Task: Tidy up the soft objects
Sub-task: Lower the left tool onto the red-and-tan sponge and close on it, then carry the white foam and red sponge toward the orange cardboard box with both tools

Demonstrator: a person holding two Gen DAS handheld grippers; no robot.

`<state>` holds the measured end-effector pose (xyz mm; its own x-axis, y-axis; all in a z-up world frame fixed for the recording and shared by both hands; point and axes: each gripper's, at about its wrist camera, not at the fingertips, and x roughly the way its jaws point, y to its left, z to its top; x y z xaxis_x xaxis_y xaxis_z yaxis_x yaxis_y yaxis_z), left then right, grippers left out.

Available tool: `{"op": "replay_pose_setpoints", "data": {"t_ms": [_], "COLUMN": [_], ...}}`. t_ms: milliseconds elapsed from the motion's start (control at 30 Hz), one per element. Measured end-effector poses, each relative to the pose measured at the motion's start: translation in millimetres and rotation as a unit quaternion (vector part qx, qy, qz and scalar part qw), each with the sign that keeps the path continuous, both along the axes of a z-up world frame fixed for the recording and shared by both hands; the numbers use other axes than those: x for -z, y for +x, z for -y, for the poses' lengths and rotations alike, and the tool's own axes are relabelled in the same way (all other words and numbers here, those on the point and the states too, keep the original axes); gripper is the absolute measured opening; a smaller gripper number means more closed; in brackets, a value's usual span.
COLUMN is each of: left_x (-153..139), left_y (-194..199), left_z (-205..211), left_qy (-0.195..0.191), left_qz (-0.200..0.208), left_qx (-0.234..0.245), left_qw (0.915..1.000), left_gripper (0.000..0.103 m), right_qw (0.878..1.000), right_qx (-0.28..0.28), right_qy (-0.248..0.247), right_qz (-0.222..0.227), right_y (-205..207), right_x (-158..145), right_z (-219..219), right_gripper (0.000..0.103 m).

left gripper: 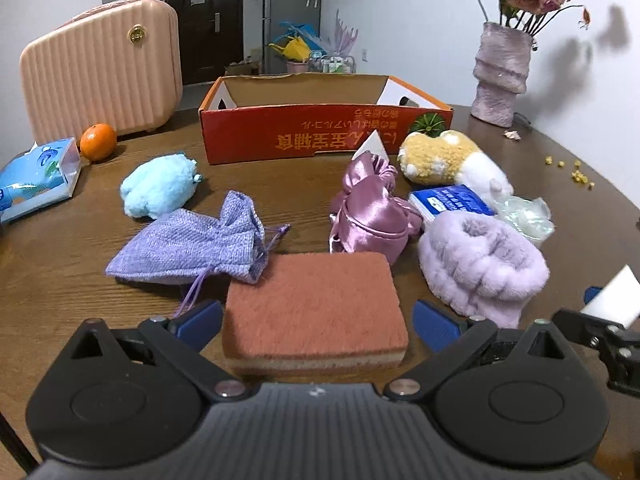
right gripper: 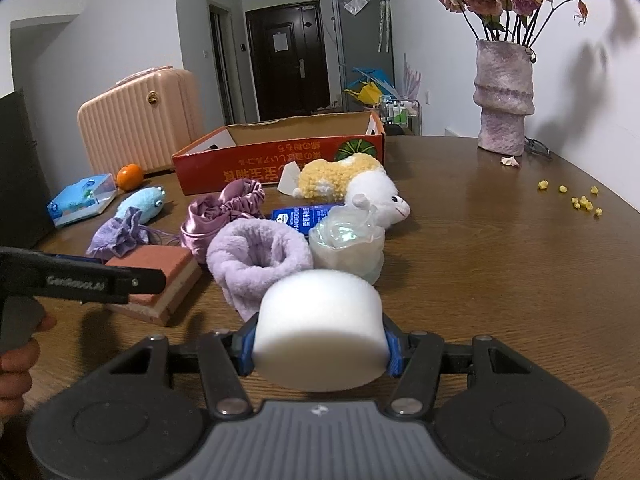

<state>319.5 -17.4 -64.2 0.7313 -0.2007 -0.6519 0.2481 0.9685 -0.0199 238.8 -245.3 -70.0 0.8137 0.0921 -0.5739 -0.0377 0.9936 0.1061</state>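
A: Wooden counter (left gripper: 304, 196), left wrist view first. Red box (left gripper: 320, 136) open at the back, pink case (left gripper: 100, 68) far left, vase (left gripper: 500, 76) with roses far right.

B: Soft stuff?

A: Sponge (left gripper: 316, 312) lies flat on the counter between the left tongs (left gripper: 316, 320), jaws wide, blue pads either side, a gap at each. Purple pouch (left gripper: 192, 248) just left of it, satin bag (left gripper: 372, 216) behind, fluffy band (left gripper: 484, 264) to the right. Blue plush (left gripper: 160, 188) further left, yellow-white plush (left gripper: 452, 160) by the box's right end.

B: Other bits?

A: Orange (left gripper: 98, 141) beside the case, tissue pack (left gripper: 36, 180) at the left edge, blue card pack (left gripper: 452, 200) behind the band.

B: Right wrist view?

A: Same counter (right gripper: 500, 264). Right tongs (right gripper: 320, 344) narrowed on a white foam roll (right gripper: 320, 324), pads pressed to both ends, roll off the counter. Left tongs (right gripper: 158, 280) come in from the left beside the sponge (right gripper: 160, 276). Band (right gripper: 256, 260) just ahead of the roll, plastic wrap (right gripper: 348, 244) right of it, lamb-like plush (right gripper: 360, 188) behind. Box (right gripper: 280, 156) at the back, vase (right gripper: 504, 96) far right, yellow crumbs (right gripper: 580, 200) scattered near the right edge.
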Motion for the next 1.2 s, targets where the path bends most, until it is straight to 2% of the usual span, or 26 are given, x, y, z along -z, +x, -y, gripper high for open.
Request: {"op": "replay_pose_setpoints", "data": {"t_ms": [167, 300, 500, 800, 967, 1200], "left_x": [9.4, 11.5, 2.4, -31.7, -50.1, -66.0], "left_y": [12.6, 12.5, -3.1, -26.3, -30.6, -27.7], "left_z": [5.9, 6.7, 4.4, 6.2, 8.7, 15.4], "left_qy": [0.012, 0.017, 0.01, -0.005, -0.011, -0.018], "left_qz": [-0.022, -0.02, 0.0, 0.048, 0.077, 0.098], "left_qx": [-0.008, -0.008, -0.003, 0.0, -0.006, -0.01], "left_qw": [0.9997, 0.9996, 0.9999, 0.9988, 0.997, 0.995], "left_gripper": [0.101, 0.1, 0.1, 0.1, 0.1, 0.1], "right_qw": [1.0, 1.0, 1.0, 0.999, 0.998, 0.997], "right_qx": [0.0, -0.002, -0.004, -0.01, -0.013, -0.016], "right_qy": [0.001, -0.001, -0.007, -0.02, -0.025, -0.027], "right_qz": [-0.002, 0.0, 0.01, 0.042, 0.06, 0.077], "right_y": [1.9, 1.5, -2.0, 0.1, 5.0, 19.4], "right_x": [1.4, -0.7, -10.5, -34.7, -47.6, -61.2], "right_z": [0.9, 0.4, -0.6, -0.4, 1.3, 5.7], "right_gripper": [0.057, 0.057, 0.057, 0.057, 0.057, 0.057]}}
